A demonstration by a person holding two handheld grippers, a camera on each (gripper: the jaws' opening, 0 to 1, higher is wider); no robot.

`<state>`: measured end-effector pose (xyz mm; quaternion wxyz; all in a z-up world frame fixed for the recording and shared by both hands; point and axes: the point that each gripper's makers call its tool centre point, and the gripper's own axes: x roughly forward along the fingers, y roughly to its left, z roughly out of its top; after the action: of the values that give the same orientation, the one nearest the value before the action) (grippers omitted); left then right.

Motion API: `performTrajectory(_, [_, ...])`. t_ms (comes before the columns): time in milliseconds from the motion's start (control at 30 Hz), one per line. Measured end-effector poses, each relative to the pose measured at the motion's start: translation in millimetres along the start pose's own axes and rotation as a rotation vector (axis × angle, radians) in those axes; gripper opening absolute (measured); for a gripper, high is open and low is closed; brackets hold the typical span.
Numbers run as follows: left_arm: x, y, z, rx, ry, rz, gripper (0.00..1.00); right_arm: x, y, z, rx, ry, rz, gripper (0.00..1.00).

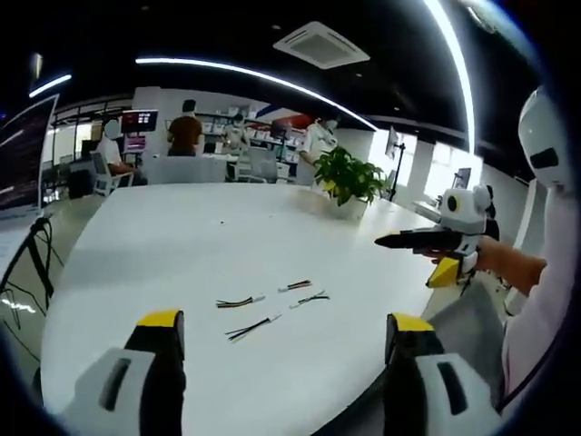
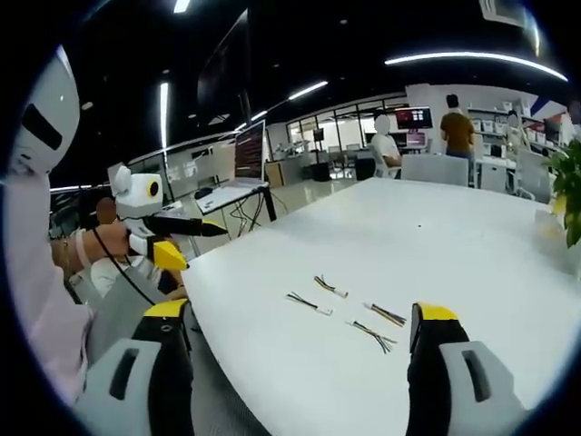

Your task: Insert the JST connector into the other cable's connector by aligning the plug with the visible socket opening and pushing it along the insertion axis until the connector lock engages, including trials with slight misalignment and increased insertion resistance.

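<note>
1. The white table (image 1: 182,263) is broad and mostly bare. In the left gripper view its near edge curves below the left gripper (image 1: 280,329), and its right edge runs past the right gripper (image 1: 388,241), which the person's hand (image 1: 495,259) holds beyond that edge.
2. Four short JST cables lie loose near the near edge, well apart from the potted plant (image 1: 348,178) at the far side.
3. In the left gripper view, the far-left cable (image 1: 240,301) and the far-right cable (image 1: 295,285) lie roughly across the view. The near-left cable (image 1: 250,329) and the near-right cable (image 1: 310,298) slant up to the right, white connector ends rightward.
4. In the right gripper view the same four cables (image 2: 345,312) lie ahead, between the jaws of the right gripper (image 2: 304,329).
5. The left gripper's jaws stand wide apart, holding nothing.
6. The right gripper's jaws likewise stand wide apart with nothing between them.
7. Chairs, desks, monitors and people stand well beyond the table.
</note>
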<state>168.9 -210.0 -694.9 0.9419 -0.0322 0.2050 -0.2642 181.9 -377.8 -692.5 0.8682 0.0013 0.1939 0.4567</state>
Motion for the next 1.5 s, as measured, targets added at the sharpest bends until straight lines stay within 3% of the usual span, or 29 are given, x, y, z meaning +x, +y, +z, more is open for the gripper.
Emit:
performTrajectory(200, [3.7,0.4,-7.9,0.029,0.041,0.007,0.88,2.2,-2.9,-1.5,0.002,0.012,0.0,0.98])
performTrajectory(500, [7.3,-1.1,-7.7,0.012,0.044,-0.004,0.87,5.2,-5.3,-0.5,0.001,0.022,0.003,0.98])
performTrajectory(600, [6.9,-0.3,-6.0,0.009,0.036,-0.005,0.87,5.7,-5.4,-7.7,-0.015,0.057,0.001,0.98])
performTrajectory(967, [11.6,1.3,-16.2,0.092,0.108,0.0,0.87,10.1,-6.5,-5.1,-0.022,0.068,-0.001,0.98])
performTrajectory(1100, [14.8,-0.4,-11.6,0.091,0.095,-0.015,0.86,12.2,-7.5,-3.9,-0.03,0.071,0.002,0.98])
performTrajectory(1500, [27.6,5.9,-0.8,0.102,0.075,-0.016,0.84,16.7,-23.0,21.6,-0.003,-0.011,0.01,0.97])
